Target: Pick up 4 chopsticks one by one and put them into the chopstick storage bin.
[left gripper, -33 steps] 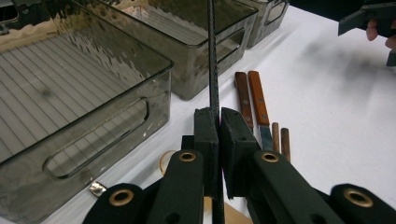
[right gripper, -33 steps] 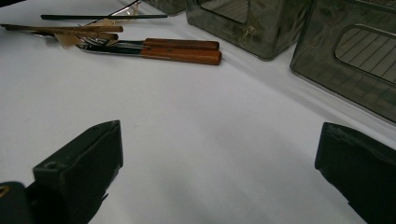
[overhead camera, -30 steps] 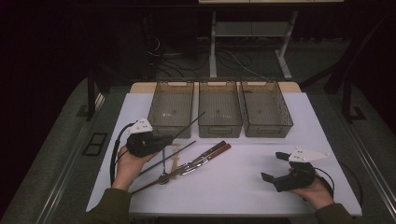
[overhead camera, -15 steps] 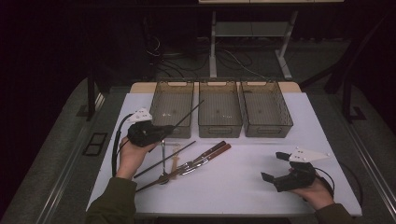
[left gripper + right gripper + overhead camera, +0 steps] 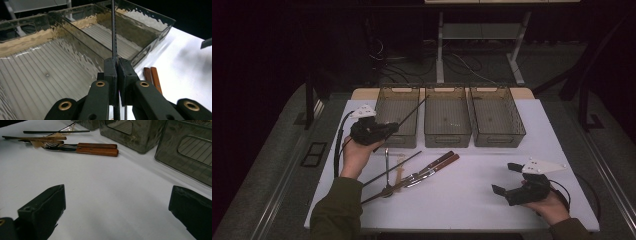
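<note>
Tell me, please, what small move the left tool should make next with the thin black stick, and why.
Probably lower the stick into the bin and then let go. The left tool is shut on the thin black stick, which slants above the leftmost bin with its tip near the next bin's corner. The bin's ribbed floor looks bare in the left gripper view, so little would block it.

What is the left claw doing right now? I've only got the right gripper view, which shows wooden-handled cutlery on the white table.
Observer: The left claw is shut on a thin black rod, with the pads pressed flat against it.
Operator: Where is that rod relative to the bins?
Observer: It slants across the left bin, held in the air above it and not lying inside. The left gripper view looks down onto that bin's ribbed floor.
</note>
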`<state>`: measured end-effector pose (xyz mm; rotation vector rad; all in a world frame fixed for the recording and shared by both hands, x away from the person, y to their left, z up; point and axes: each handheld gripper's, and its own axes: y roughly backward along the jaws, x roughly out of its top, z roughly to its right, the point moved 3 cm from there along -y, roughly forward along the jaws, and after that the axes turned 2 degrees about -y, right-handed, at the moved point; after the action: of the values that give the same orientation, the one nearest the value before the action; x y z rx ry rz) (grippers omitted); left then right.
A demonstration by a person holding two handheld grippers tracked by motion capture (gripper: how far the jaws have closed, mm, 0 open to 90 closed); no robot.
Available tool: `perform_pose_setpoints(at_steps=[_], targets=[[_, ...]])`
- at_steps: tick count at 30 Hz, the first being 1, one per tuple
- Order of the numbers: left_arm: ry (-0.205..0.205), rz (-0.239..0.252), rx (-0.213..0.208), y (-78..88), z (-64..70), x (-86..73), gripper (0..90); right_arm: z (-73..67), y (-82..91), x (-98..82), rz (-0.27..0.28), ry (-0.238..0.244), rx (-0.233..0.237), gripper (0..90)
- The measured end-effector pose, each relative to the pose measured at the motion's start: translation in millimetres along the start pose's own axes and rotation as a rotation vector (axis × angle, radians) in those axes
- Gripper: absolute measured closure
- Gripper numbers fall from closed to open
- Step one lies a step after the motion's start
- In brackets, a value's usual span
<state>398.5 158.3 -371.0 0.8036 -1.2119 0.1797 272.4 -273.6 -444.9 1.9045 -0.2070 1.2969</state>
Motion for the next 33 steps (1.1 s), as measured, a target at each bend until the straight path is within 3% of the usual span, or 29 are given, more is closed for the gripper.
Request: perform_pose_setpoints(at_steps=[8, 16, 22, 25, 30, 33], targets=[[0.025, 0.025, 0.012, -8.4, -10.9, 11.8, 85.4, 0.1, 0.3, 0.1, 0.002, 0.0, 0.002, 1.1], [0.019, 0.02, 0.036, -18.7, -22.2, 23.7, 85.4, -0.1, 0.2, 0.1, 0.001, 0.0, 0.003, 1.1], [0.034, 0.019, 0.076, -25.2, -35.2, 27.1, 85.4, 0.0, 0.6, 0.2, 0.004, -0.001, 0.005, 1.1], [0.062, 0.03, 0.094, -27.7, -44.0, 27.2, 85.4, -0.2, 0.9, 0.2, 0.006, -0.002, 0.006, 1.1], [0.059, -0.002, 0.142, -35.3, -52.7, 23.9, 85.4, -0.2, 1.1, 0.5, 0.009, -0.006, 0.008, 1.1], [0.08, -0.011, 0.166, -40.5, -59.0, 20.6, 85.4, -0.1, 1.1, 0.7, 0.01, -0.005, 0.009, 1.1]])
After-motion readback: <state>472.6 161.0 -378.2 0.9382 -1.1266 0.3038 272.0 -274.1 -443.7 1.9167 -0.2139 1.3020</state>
